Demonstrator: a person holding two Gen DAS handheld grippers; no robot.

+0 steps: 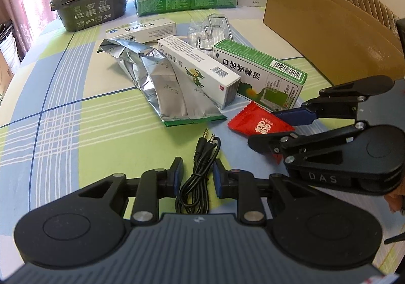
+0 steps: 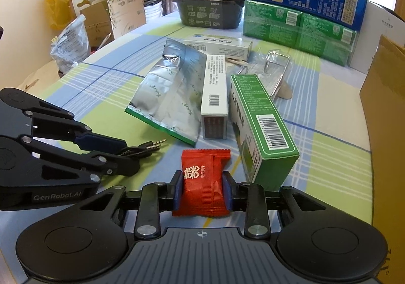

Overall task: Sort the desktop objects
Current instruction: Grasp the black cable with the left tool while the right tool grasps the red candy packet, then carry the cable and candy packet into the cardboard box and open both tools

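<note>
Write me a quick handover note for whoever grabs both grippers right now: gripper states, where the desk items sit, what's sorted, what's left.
Left gripper: shut on the black audio cable, which lies on the tablecloth.
Right gripper: pads against the red candy packet, packet still down at the cloth.
Silver foil pouch, white tube box, green spray box, second white box and bagged wire rack lie mid-table.
Cardboard box stands at the right edge; its inside is hidden.
Done: nothing visibly sorted.
Left: lift cable and candy, then the rest.
</note>
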